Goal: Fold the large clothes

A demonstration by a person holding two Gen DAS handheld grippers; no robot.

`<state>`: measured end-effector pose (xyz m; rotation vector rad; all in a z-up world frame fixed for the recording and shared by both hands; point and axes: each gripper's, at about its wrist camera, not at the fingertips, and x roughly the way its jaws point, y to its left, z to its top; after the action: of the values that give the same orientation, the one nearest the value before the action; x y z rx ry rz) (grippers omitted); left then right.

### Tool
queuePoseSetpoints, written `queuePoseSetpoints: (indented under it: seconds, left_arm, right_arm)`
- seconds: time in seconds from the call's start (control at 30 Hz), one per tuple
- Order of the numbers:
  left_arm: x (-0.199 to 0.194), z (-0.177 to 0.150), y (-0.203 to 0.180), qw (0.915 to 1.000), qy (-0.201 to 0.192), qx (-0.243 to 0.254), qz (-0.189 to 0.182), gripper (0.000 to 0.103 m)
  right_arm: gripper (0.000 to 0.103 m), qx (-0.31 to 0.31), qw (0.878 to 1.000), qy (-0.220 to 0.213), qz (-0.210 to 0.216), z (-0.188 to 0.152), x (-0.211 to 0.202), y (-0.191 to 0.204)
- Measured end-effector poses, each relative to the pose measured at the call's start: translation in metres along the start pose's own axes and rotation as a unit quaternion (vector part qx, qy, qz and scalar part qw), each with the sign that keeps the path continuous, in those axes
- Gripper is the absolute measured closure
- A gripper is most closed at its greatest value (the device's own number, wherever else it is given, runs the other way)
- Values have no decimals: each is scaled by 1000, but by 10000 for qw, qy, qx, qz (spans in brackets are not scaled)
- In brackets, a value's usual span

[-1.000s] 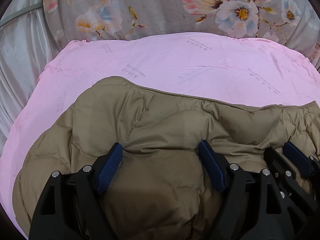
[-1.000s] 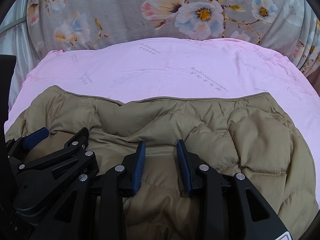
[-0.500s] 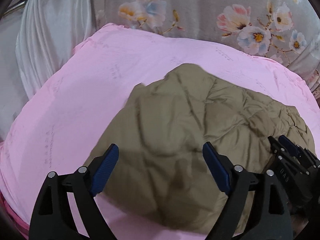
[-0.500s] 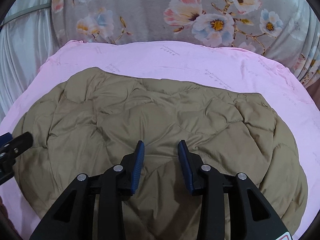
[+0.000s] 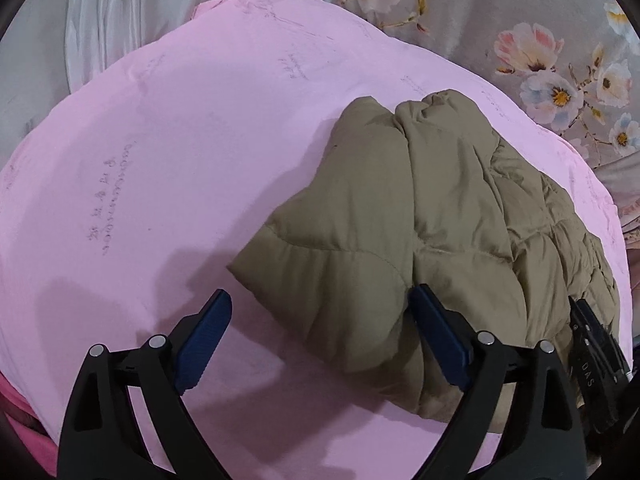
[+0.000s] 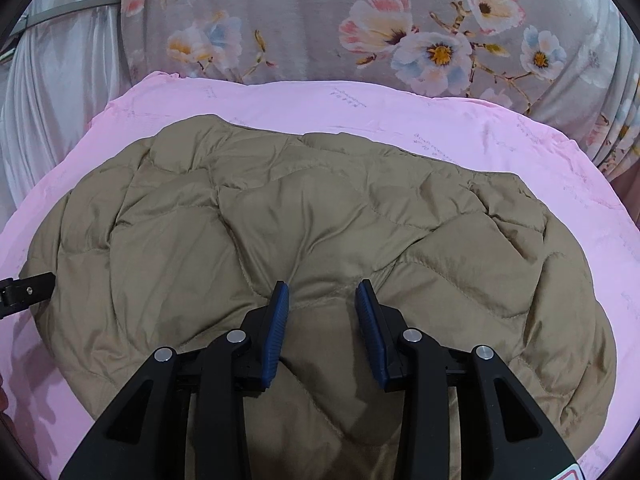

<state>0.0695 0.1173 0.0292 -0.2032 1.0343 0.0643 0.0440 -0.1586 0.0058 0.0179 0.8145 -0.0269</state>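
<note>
- Since a second earlier, the left gripper (image 5: 320,330) had pulled back and swung left off the jacket (image 6: 312,240), so the jacket's left end now sat mostly to the right in its view, with bare pink sheet (image 5: 160,160) ahead.
- Over the same second the right gripper (image 6: 322,312) had lifted away too: more of the jacket showed, spread wide below it.
- Left fingers stood wide apart, holding nothing; its right pad (image 5: 436,336) lay over the jacket's near corner, while the left pad (image 5: 204,340) hung over the sheet.
- Right fingers were partly apart, a narrower gap than the left; they hovered above the jacket's middle near a stitched seam and seemed to grip nothing, though contact with the cloth could not be ruled out.
- The jacket, an olive quilted puffer, lay on the pink sheet in front of a floral cushion (image 6: 400,32), already doubled over into a rounded bundle.
- Handling, as a judgement: soft, puffy and light for its bulk, springy enough to creep open after a fold, with a smooth shell likely to slip between pads.
- Best hold would probably be at an edge or corner where layers stack, or along a stitched seam, not on a fat quilted panel.
- Both ends would likely need lifting together to make a clean fold.
</note>
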Motion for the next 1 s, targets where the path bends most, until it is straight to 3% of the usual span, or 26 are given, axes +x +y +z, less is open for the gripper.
queuePoseSetpoints:
  seconds: [0.37,0.43,0.5,0.53,0.57,0.6,0.77,1.0]
  left_arm:
    - [31,20,-14,9957,306,-577,-657,6]
    - [30,24,-19,9948,336,-611,-736,12]
    - [22,28,-20,9947,266,-623,-768,42]
    - [14,30,-20,9948,185,-604,-803,52]
    - [6,33,-20,9948,113,-557,-846,71]
    - [-3,36,-21,9941,30,-492,-962,81]
    - [-77,49,-35,9829,-620,57,-1734,91]
    - [-159,48,-89,9655,-1471,1047,-1879,92]
  right_arm:
    - [66,30,10000,-59,-28,-2,2,1]
    - [66,54,10000,-53,-17,-2,2,1]
    - [66,75,10000,-28,-23,-1,2,0]
    - [66,91,10000,5,-29,0,1,0]
    - [66,125,9999,55,-18,2,1,-1]
    - [66,166,9998,112,-2,3,1,-1]
    - [65,412,9980,372,292,10,-2,1]
    - [65,709,9852,730,1382,14,-2,30]
